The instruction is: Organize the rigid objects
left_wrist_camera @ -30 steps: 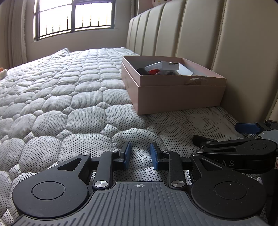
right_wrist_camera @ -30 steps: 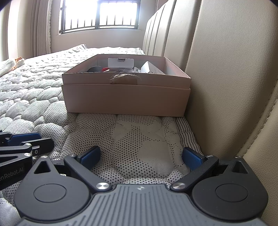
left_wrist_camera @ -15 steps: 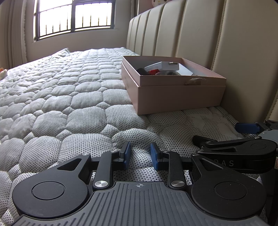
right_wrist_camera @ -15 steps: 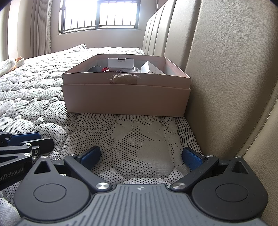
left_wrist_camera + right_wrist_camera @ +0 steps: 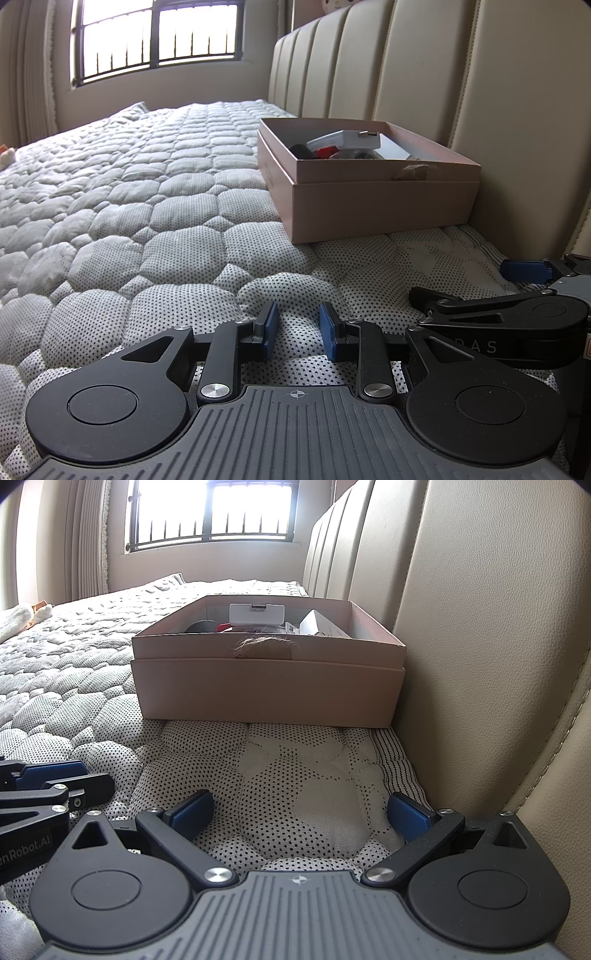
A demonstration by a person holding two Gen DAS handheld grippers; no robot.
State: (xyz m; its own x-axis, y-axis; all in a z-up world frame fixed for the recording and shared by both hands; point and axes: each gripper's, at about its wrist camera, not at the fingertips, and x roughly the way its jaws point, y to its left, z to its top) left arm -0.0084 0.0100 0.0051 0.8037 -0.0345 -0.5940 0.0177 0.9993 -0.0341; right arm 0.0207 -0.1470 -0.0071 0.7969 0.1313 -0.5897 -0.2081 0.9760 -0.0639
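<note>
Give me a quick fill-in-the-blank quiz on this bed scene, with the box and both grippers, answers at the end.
1. The pink box sits on the ____.
2. The box's right side stands next to the padded ____.
3. The right gripper has its jaws ____ apart than those of the left gripper.
4. Between both grippers' jaws there is ____ but mattress.

Answers: mattress; headboard; wider; nothing

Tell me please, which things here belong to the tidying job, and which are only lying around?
Belonging to the job:
- pink box on the mattress
- white device, red item and black item inside it
- left gripper and right gripper, both empty

Only lying around:
- headboard
- window
</note>
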